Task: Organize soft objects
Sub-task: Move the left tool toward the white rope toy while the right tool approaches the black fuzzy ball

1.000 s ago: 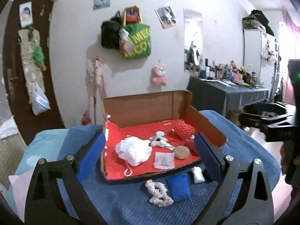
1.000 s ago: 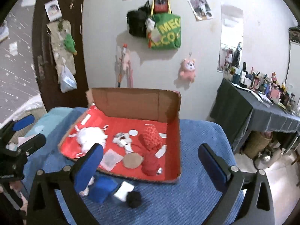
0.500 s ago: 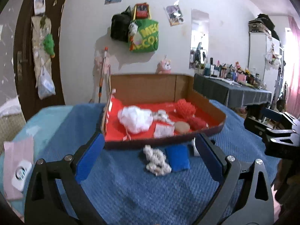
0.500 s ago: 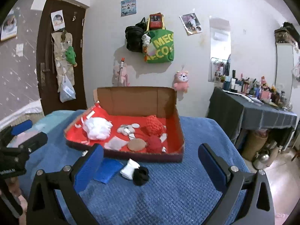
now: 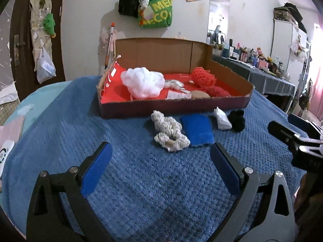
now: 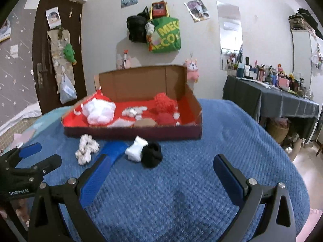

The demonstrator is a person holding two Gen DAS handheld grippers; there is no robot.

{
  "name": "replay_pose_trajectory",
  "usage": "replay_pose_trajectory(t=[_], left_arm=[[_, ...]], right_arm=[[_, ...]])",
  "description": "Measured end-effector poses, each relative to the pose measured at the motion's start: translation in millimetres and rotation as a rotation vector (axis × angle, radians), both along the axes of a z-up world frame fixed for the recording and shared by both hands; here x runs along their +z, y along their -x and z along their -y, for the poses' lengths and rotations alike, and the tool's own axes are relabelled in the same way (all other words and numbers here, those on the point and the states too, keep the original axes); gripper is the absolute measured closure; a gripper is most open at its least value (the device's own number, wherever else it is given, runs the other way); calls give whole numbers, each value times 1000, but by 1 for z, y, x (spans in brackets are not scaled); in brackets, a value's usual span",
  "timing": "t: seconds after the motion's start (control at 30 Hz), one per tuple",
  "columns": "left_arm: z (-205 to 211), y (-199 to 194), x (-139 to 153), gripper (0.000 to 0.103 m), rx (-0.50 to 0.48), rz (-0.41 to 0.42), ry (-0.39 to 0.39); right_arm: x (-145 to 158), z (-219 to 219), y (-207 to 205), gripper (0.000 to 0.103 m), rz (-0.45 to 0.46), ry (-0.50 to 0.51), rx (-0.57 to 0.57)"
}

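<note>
A cardboard box (image 5: pixel 177 109) with a red lining stands on the blue blanket; it also shows in the right wrist view (image 6: pixel 133 134). Inside lie a white puff (image 5: pixel 142 81), red knit pieces (image 5: pixel 202 77) and a tan pad (image 5: pixel 199 94). In front of the box lie a cream knitted piece (image 5: pixel 170 134), a blue cloth (image 5: pixel 196 130), a small white bundle (image 5: pixel 222 119) and a black pompom (image 5: pixel 237 120). My left gripper (image 5: pixel 160 166) is open and empty, low over the blanket before them. My right gripper (image 6: pixel 160 172) is open and empty, just short of the black pompom (image 6: pixel 151 155).
The blue blanket (image 5: pixel 141 191) covers the bed. A dark table (image 6: pixel 282 102) crowded with bottles stands at the right. A door (image 6: pixel 50 60) is at the left. Bags (image 6: pixel 161 34) hang on the back wall. A pink item (image 5: pixel 10 127) lies at the bed's left edge.
Both grippers have dropped lower and come closer to the blanket. The box and loose items now appear larger and seen more from the side. Nothing was grasped.
</note>
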State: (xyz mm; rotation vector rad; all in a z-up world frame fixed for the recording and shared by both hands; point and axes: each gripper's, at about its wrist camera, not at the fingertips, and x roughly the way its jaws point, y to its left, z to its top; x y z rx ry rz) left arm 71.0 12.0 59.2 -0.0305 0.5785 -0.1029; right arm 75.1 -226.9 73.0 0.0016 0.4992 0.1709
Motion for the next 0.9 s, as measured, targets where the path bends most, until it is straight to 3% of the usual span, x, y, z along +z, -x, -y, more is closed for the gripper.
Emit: replay_pose_trajectory(t=[0.37,0.9], left_arm=[[3,-1,-13,4,23,-12,-26],[7,-12,-19,4,27,-59,-48]], right_arm=[[-32,-17,1,0,-49,75,-5],[-40,-14,-7,0,-85,47,-17]])
